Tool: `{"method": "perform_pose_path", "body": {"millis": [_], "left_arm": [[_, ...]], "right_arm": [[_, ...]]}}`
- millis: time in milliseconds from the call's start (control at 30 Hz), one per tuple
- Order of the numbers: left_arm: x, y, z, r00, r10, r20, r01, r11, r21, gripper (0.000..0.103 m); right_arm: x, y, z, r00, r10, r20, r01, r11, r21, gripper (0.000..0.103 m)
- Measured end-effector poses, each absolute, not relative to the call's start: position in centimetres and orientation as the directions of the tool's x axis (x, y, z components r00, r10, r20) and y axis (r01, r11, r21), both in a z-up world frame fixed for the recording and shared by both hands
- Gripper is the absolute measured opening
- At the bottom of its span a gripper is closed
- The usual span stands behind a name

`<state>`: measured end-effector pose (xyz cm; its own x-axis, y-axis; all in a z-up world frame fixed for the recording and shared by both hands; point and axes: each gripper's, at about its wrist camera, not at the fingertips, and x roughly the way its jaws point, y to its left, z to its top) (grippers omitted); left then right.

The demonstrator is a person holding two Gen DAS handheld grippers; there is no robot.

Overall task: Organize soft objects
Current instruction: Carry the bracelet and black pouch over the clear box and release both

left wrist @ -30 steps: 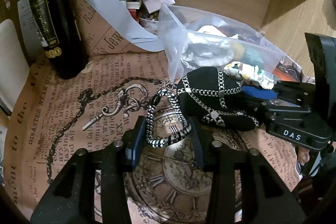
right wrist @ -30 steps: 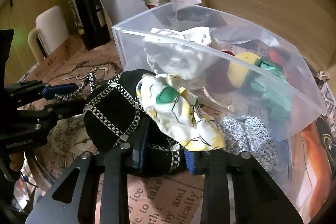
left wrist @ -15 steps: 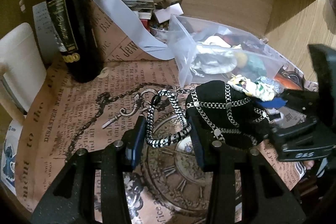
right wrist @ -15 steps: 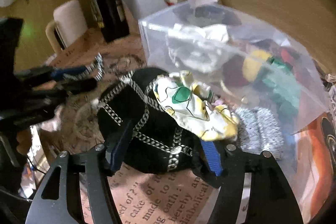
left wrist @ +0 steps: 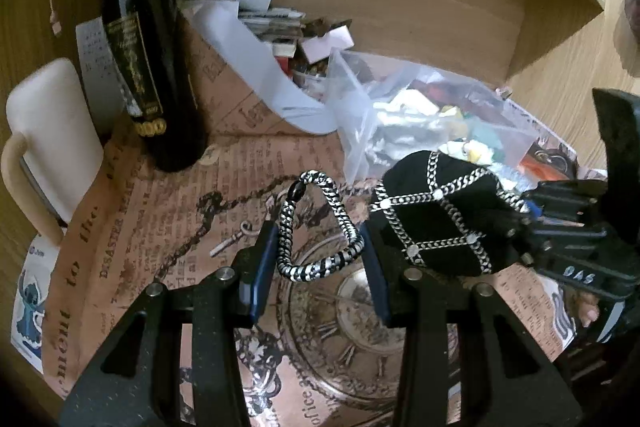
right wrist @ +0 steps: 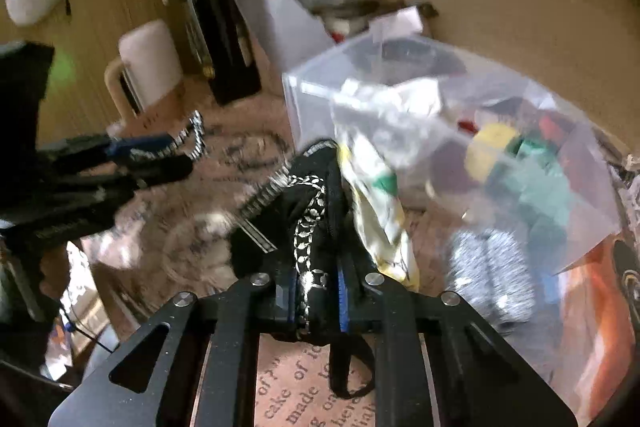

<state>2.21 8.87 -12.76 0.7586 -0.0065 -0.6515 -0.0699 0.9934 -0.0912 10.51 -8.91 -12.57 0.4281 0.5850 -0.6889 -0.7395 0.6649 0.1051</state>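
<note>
— Grippers first: what do you have in each?

— Your right gripper (right wrist: 314, 297) is closed tight on the black pouch (left wrist: 436, 215), the one criss-crossed with silver chain; in the right wrist view its fabric is bunched between the blue pads, and a black loop hangs below them. Your left gripper (left wrist: 320, 259) stands part open, with the black-and-silver braided strap (left wrist: 320, 223) looped between its fingers. The strap touches both pads, but you cannot tell whether it is really pinched.

— And where is the pouch in the frame?

— In the left wrist view it sits right of centre, just beside your left gripper's right finger, held above the printed newspaper sheet (left wrist: 160, 247) that covers the table. The strap runs from it toward the middle of the frame.

— What is around it?

— A white, yellow and green patterned cloth (right wrist: 376, 203) lies against the pouch's right side in the right wrist view. Just behind both, in the centre right, you have the clear plastic bag (right wrist: 460, 131) stuffed with soft things in white, yellow, green and red. A grey speckled fabric piece (right wrist: 492, 275) lies in front of the bag at the lower right. At the upper left of the left wrist view a dark wine bottle (left wrist: 148, 67) stands upright, with a white mug (left wrist: 52, 131) to its left.
</note>
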Motion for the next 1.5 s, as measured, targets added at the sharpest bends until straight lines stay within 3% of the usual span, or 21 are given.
{"method": "perform_pose_path", "body": {"millis": [333, 700, 1033, 1500], "left_arm": [[3.4, 7.2, -9.9, 0.82, -0.017, -0.572, -0.036, 0.996, -0.081, 0.041], [7.5, 4.8, -7.2, 0.848, -0.045, -0.529, 0.019, 0.998, -0.054, 0.041], [12.8, 3.3, -6.2, 0.846, -0.051, -0.531, 0.041, 0.999, -0.031, 0.041], [19.6, 1.2, -10.1, 0.762, -0.045, -0.646, 0.07, 0.997, 0.013, 0.041]], "right_arm": [[9.9, -12.3, -6.7, 0.521, 0.672, -0.526, -0.732, 0.669, 0.129, 0.012], [12.3, -16.5, -2.3, 0.667, 0.639, -0.383, -0.648, 0.751, 0.126, 0.012], [16.8, -18.4, -3.7, 0.705, 0.584, -0.403, -0.58, 0.801, 0.146, 0.013], [21.3, -15.6, -8.6, 0.588, 0.598, -0.544, -0.614, 0.768, 0.181, 0.013]]}}
